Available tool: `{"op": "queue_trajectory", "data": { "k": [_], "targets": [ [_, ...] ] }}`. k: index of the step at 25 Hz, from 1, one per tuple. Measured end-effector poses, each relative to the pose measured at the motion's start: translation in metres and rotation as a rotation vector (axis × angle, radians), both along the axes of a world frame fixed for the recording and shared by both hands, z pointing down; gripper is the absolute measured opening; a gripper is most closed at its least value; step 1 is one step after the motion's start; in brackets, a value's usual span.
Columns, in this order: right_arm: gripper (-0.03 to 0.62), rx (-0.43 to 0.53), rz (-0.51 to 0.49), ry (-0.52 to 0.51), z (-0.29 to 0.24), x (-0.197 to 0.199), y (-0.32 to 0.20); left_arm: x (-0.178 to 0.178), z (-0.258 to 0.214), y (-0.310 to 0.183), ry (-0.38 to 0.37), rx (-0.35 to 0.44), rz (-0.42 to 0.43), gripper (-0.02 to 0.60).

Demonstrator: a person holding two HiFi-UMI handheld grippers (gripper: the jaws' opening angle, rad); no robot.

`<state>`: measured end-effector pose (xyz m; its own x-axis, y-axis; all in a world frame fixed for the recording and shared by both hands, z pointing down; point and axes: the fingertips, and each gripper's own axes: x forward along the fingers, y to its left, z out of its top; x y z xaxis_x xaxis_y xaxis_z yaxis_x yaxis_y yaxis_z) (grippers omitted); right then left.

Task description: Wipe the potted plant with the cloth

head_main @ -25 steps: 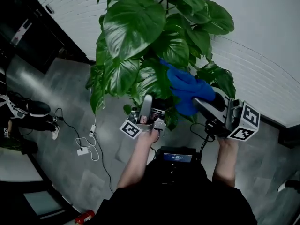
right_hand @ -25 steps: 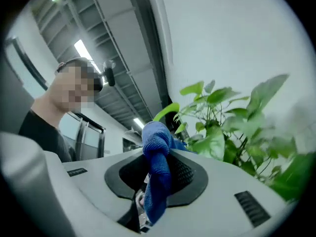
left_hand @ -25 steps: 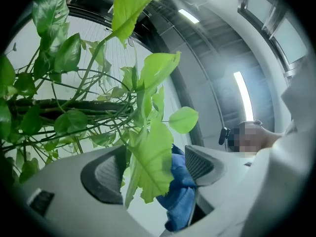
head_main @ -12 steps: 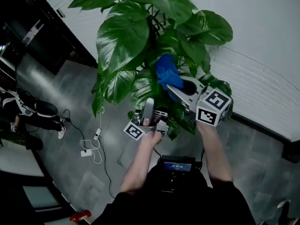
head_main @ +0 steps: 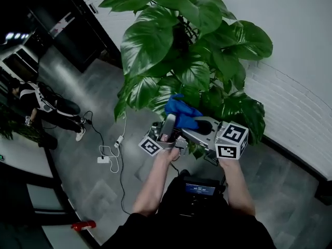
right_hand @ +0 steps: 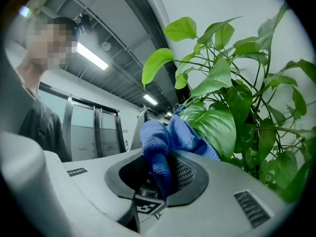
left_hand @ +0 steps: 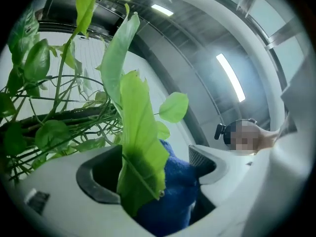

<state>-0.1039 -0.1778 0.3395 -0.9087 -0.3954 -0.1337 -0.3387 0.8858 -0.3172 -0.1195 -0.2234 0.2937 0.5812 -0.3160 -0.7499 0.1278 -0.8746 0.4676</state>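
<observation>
I have the right gripper point(right_hand: 160, 174) clamped on the blue microfibre cloth point(right_hand: 165, 135). One fold is pinched between its jaws, and the rest bunches up just ahead of the tips, against a broad leaf of the large green-leaved potted plant point(head_main: 192, 51). The left gripper point(left_hand: 153, 168) has just been opening its jaws, and they now stand wide. A long pale green leaf point(left_hand: 140, 142) hangs between them with neither pad pressing on it. The cloth shows just behind that leaf, toward the right-hand jaw.

I read this as a changeover between leaves low in the foliage, with the wiping itself far from finished, since most of the leaves lie above and beyond both grippers. Next I would steady one leaf with the left jaws, lightly and near its tip. Then I would draw the cloth along the blade from stem end to tip, gently enough not to crease or tear it.

The pot appears in no view; it lies somewhere under the leaves and below the two grippers. In the head view the cloth and the right gripper cover the left tips. I cannot tell whether the cloth actually touches the leaf between the left jaws or only sits close behind it.
</observation>
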Motion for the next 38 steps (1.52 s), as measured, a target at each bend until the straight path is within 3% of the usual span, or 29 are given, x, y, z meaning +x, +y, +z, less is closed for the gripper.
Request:
{"op": "queue_trajectory", "data": {
  "k": [4, 9, 13, 18, 21, 23, 28, 38],
  "targets": [
    [0.095, 0.032, -0.001, -0.032, -0.02, 0.027, 0.019, 0.001, 0.001, 0.0, 0.003, 0.013, 0.002, 0.42],
    [0.095, 0.11, 0.123, -0.14, -0.072, 0.075, 0.021, 0.006, 0.02, -0.006, 0.051, -0.023, 0.036, 0.419],
    [0.095, 0.092, 0.164, -0.096, -0.076, 0.072, -0.005, 0.023, 0.02, -0.001, 0.072, 0.0, 0.095, 0.419],
    [0.095, 0.175, 0.452, -0.081, -0.103, 0.112, -0.073, 0.031, 0.014, -0.007, 0.062, 0.022, 0.127, 0.42],
    [0.095, 0.282, 0.539, -0.077, -0.124, 0.12, -0.088, 0.029, 0.015, -0.011, 0.063, 0.014, 0.135, 0.42],
    [0.095, 0.299, 0.518, -0.041, -0.119, 0.11, -0.093, 0.028, 0.015, -0.013, 0.07, 0.005, 0.142, 0.419],
    [0.095, 0.179, 0.357, 0.013, -0.063, 0.076, -0.094, 0.026, 0.017, -0.018, 0.096, -0.005, 0.16, 0.42],
    [0.095, 0.017, 0.209, -0.07, -0.001, 0.055, -0.046, 0.023, 0.012, -0.016, 0.138, -0.007, 0.177, 0.42]
  ]
}}
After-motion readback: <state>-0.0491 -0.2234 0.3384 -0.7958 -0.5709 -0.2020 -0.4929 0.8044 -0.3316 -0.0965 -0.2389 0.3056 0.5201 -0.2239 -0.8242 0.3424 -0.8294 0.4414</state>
